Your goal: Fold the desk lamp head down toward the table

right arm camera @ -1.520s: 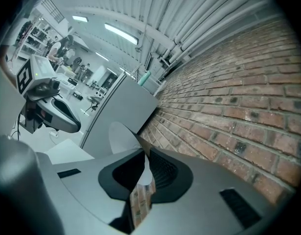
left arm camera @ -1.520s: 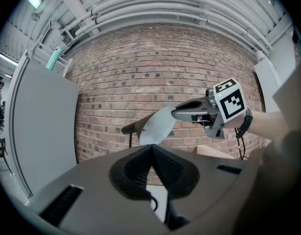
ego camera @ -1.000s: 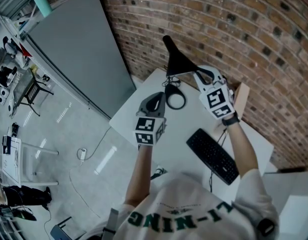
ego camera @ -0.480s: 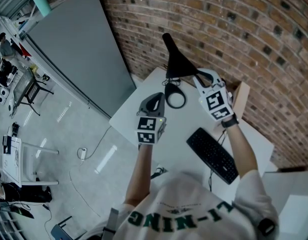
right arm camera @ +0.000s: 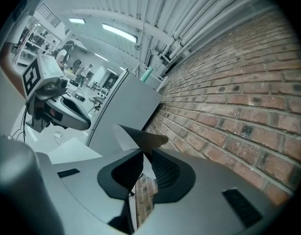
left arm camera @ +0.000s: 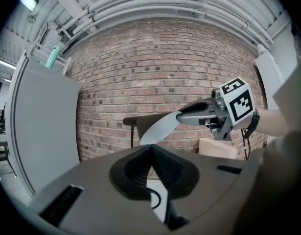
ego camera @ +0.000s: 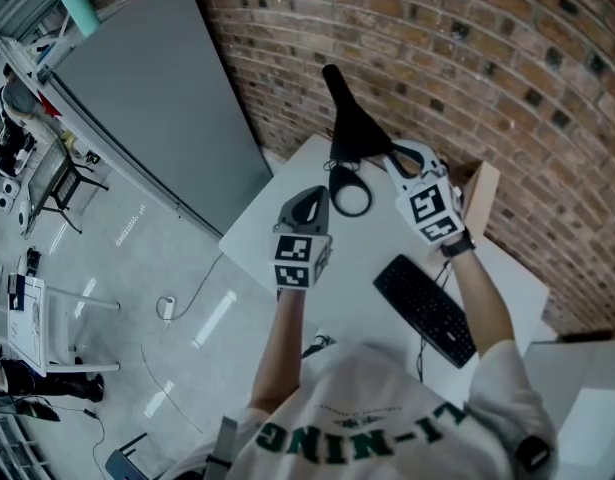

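The right gripper [ego camera: 395, 154] is set at the lamp head [ego camera: 355, 128], raised over the far corner of the table [ego camera: 359, 260]. The head's rim is seen between jaws narrowly apart, which have just been opening. The left gripper [ego camera: 315, 196], jaws together and empty, is held nearby. With the hold loosened, the rim may be lost before the head is folded.
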Available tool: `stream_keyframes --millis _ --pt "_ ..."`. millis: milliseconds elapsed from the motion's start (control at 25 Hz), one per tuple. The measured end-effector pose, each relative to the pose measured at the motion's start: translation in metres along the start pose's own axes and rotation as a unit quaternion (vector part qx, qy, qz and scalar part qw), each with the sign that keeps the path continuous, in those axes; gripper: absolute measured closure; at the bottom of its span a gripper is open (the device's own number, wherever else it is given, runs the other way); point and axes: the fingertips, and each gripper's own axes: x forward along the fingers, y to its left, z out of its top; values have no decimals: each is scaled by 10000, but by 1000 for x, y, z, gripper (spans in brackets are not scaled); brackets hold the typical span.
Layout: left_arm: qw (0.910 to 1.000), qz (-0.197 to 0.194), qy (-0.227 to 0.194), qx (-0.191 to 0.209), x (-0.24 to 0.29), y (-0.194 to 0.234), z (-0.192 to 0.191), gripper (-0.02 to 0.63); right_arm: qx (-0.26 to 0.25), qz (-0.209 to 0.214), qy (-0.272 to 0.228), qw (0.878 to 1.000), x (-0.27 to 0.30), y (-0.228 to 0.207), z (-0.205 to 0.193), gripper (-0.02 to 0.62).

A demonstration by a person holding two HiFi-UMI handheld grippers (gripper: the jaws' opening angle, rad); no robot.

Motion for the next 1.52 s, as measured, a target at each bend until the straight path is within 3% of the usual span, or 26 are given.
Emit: stream_keyframes --millis 440,840,1520 --pt "9999 10 -49 -157 0 1 0 612 123 70 4 9999 8 14 -23 537" --pt "9998 91 57 -176 1 5 -11 612 70 160 239 9996 9 23 -33 531" --pt "9997 91 198 -118 5 4 -22 612 260 134 184 9994 20 33 -52 518"
